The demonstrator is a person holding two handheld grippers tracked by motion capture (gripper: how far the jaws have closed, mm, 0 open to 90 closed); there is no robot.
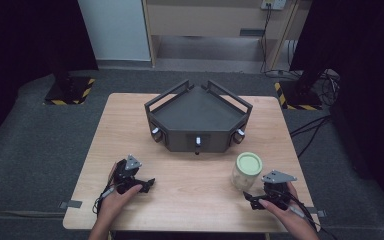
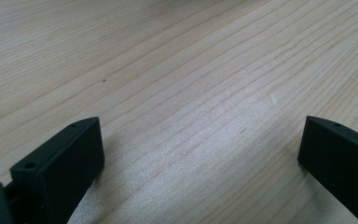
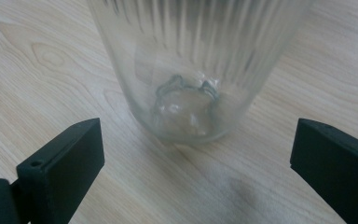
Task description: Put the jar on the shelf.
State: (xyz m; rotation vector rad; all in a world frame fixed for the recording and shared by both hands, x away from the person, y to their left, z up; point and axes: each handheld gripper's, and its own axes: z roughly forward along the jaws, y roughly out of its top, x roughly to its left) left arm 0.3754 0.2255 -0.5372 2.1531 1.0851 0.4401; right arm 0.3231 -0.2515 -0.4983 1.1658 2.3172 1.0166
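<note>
Right gripper [image 3: 198, 154] sits low on the wooden table [image 1: 190, 170], jaws spread wide with nothing between them, and just ahead stands the glass jar [image 3: 191, 60]: clear, ribbed walls, pale green lid [image 1: 249, 163], upright near the table's right front. Something clear and crumpled lies at its bottom. Left gripper [image 2: 200, 154] gapes wide over bare wood. Farther back, the dark angular tray [image 1: 198, 112] holds nothing.
</note>
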